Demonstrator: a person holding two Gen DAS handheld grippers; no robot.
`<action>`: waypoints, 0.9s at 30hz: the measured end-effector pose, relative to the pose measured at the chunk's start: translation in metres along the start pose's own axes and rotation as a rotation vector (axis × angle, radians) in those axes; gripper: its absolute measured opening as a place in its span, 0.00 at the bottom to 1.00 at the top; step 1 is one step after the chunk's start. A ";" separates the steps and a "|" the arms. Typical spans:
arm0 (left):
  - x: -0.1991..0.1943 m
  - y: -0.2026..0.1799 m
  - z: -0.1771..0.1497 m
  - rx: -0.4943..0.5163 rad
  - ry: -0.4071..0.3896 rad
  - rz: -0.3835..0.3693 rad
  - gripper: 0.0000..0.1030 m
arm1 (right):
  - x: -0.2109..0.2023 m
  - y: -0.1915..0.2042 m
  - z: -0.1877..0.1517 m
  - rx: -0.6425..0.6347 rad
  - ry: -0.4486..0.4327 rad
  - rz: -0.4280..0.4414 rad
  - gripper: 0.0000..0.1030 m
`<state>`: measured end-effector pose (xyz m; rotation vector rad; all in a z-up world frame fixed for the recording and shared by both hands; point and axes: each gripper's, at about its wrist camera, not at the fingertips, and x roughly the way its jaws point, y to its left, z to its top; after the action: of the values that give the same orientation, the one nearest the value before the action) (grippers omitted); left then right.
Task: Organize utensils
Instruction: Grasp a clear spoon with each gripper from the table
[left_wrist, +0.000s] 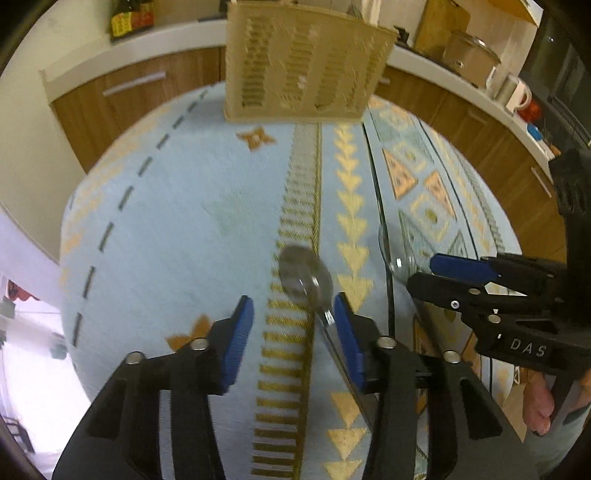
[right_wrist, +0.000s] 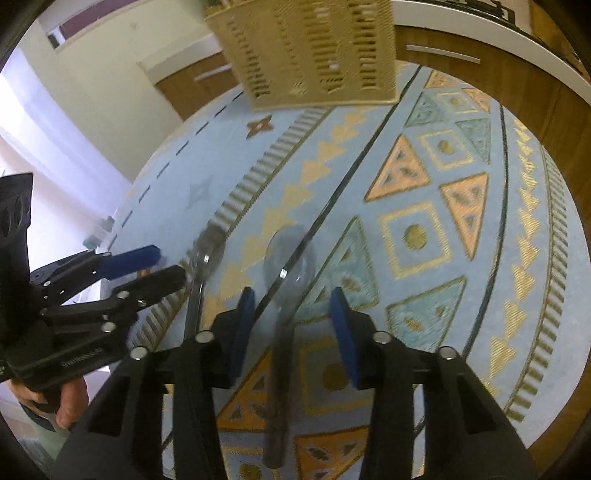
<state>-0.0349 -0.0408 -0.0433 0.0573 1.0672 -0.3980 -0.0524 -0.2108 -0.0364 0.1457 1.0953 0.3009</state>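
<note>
Both spread: left tongs (left_wrist: 293, 325) straddling one spoon (left_wrist: 306, 277), right tongs (right_wrist: 291, 325) another spoon (right_wrist: 290, 254), basket (left_wrist: 303, 62) ahead.

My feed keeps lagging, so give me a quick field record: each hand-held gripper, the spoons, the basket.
left hand-held gripper: open, a spoon between its fingers
left spoon: on the tablecloth, handle against the right finger, not clamped
right hand-held gripper: open, astride a spoon
right spoon: flat on the tablecloth, bowl toward the basket
basket: far end of the table, upright
tablecloth: light blue, patterned
</note>
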 end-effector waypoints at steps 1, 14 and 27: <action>0.003 -0.002 -0.002 0.001 0.013 -0.003 0.34 | 0.001 0.003 -0.003 -0.008 -0.002 -0.017 0.35; 0.009 -0.025 -0.001 0.045 0.038 0.031 0.31 | 0.002 0.013 -0.013 -0.117 -0.040 -0.124 0.10; 0.014 -0.047 -0.003 0.160 -0.046 0.053 0.13 | -0.009 -0.033 -0.005 -0.009 0.004 -0.118 0.10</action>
<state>-0.0475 -0.0877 -0.0497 0.2175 0.9850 -0.4341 -0.0548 -0.2446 -0.0396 0.0723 1.1017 0.2000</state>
